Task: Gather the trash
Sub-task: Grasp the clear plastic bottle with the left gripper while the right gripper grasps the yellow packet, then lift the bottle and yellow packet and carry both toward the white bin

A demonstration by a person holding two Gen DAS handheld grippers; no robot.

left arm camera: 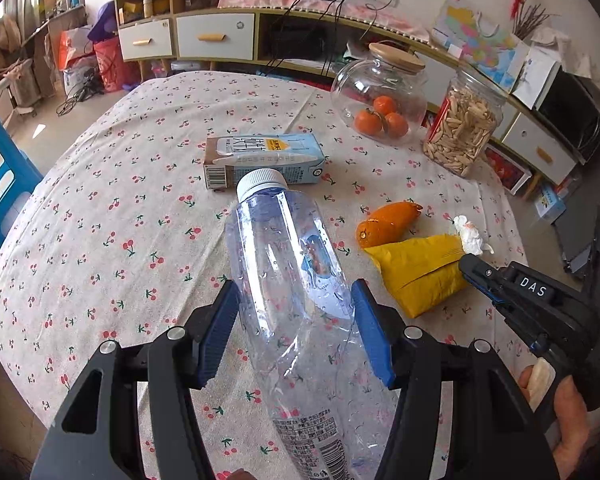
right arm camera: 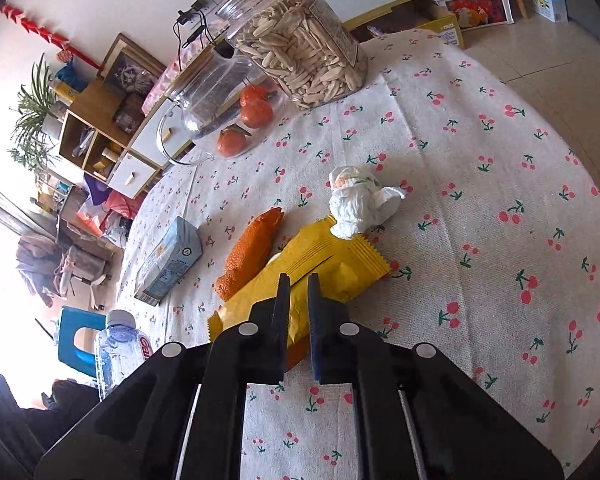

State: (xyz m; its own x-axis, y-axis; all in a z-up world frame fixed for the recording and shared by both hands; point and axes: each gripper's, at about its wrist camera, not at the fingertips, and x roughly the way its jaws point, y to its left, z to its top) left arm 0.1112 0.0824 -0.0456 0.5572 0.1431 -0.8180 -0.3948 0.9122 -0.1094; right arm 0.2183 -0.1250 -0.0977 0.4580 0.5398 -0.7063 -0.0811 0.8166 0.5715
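Observation:
My left gripper [left arm camera: 296, 300] is shut on an empty clear plastic bottle [left arm camera: 288, 280] with a white cap, held above the table; the bottle also shows in the right wrist view [right arm camera: 118, 344]. My right gripper [right arm camera: 298, 282] is shut on a yellow snack wrapper [right arm camera: 324, 260], which also shows in the left wrist view [left arm camera: 420, 272] with the right gripper [left arm camera: 470, 266] at its edge. An orange peel [left arm camera: 388, 222] [right arm camera: 250, 256], a crumpled white tissue [left arm camera: 470, 234] [right arm camera: 358, 202] and a blue milk carton [left arm camera: 260, 160] [right arm camera: 168, 262] lie on the cherry-print tablecloth [left arm camera: 112, 220].
A glass jar of tangerines [left arm camera: 380, 92] [right arm camera: 228, 108] and a jar of seeds [left arm camera: 464, 128] [right arm camera: 300, 44] stand at the table's far side. A blue stool [left arm camera: 0, 176] is left of the table. Cabinets and clutter line the wall.

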